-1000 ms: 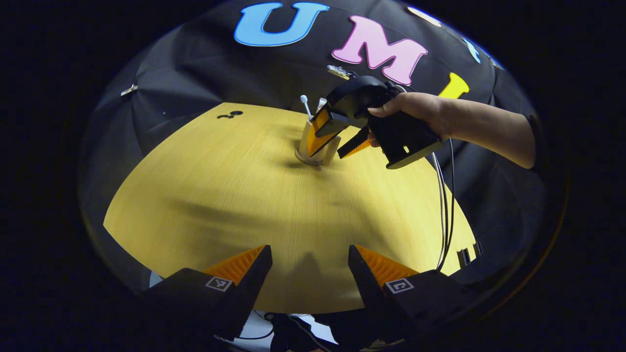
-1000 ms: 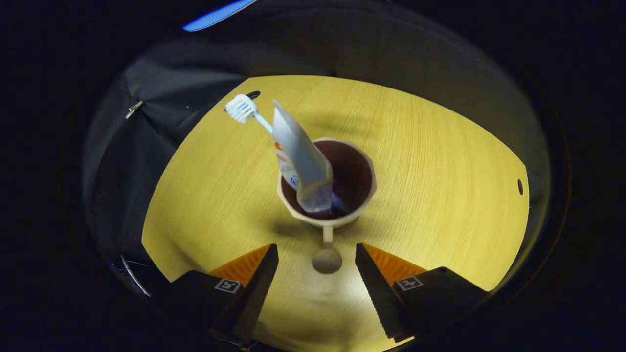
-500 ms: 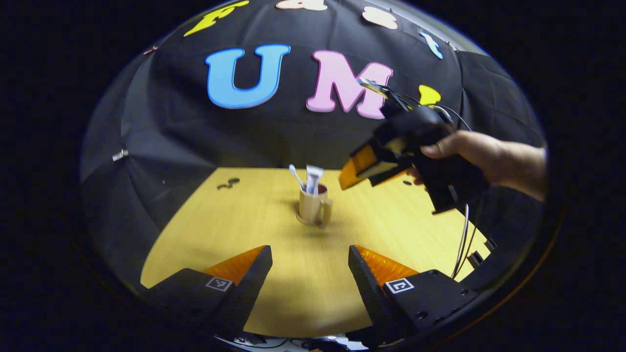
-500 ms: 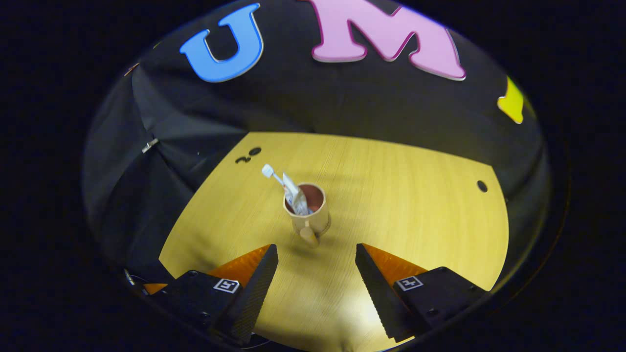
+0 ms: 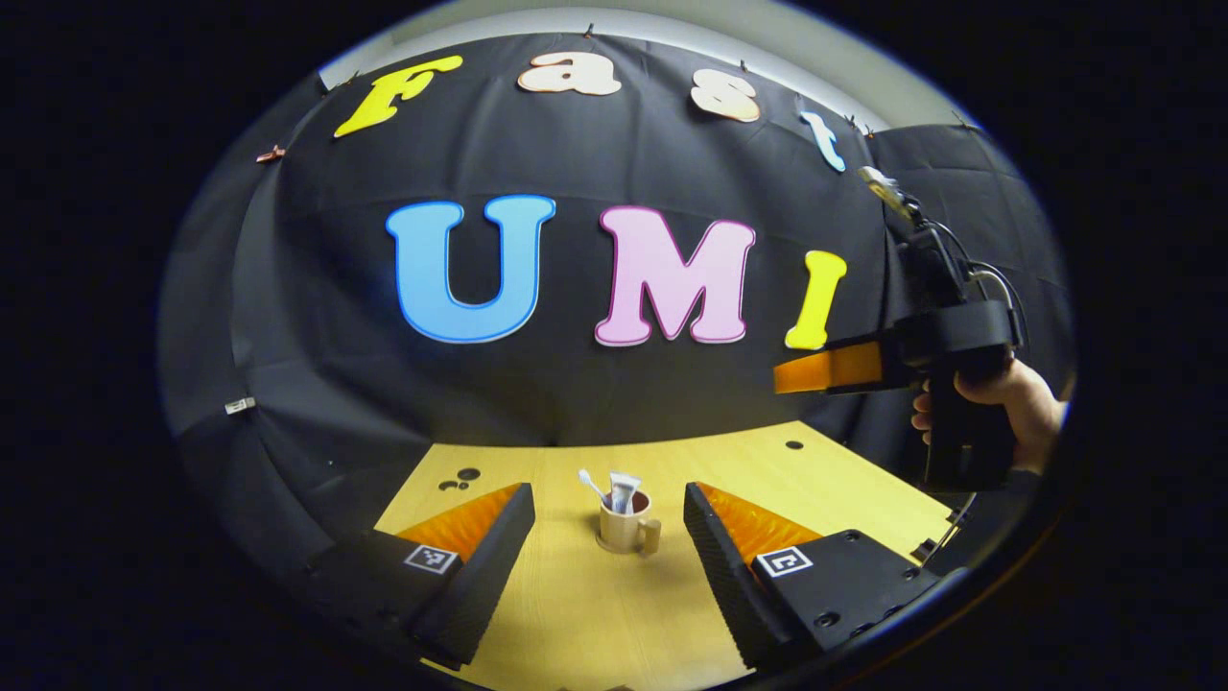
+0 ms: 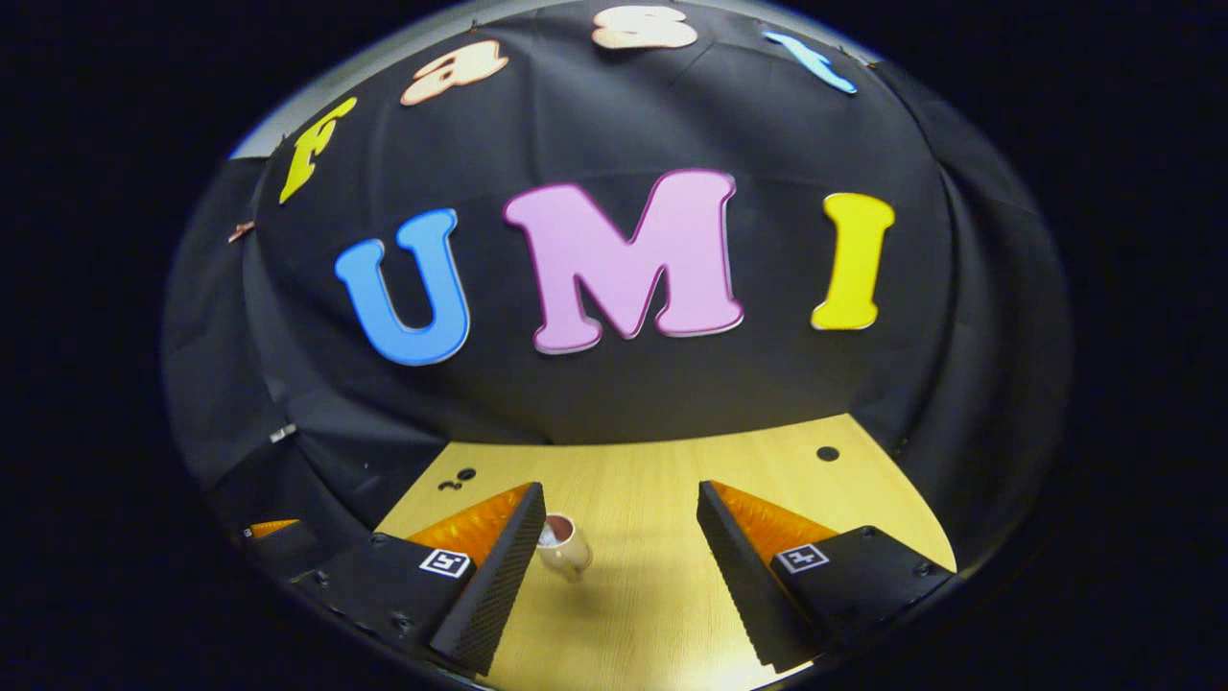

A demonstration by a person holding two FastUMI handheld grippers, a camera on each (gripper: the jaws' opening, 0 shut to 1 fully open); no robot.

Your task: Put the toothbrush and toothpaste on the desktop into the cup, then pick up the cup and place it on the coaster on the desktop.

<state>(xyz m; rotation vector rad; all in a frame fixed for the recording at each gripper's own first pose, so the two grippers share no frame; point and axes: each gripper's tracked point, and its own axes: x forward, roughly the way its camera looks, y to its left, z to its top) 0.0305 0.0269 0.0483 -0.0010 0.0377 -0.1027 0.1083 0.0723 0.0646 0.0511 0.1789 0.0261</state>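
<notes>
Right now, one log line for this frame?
cup: upright on table, toothbrush and toothpaste inside | left gripper: open | right gripper: open

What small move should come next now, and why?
Probably none beyond resting both tools: the cup stands upright on the desktop with the toothbrush and toothpaste in it, and the left tool and right tool are open, away from it. I cannot make out the coaster.
</notes>
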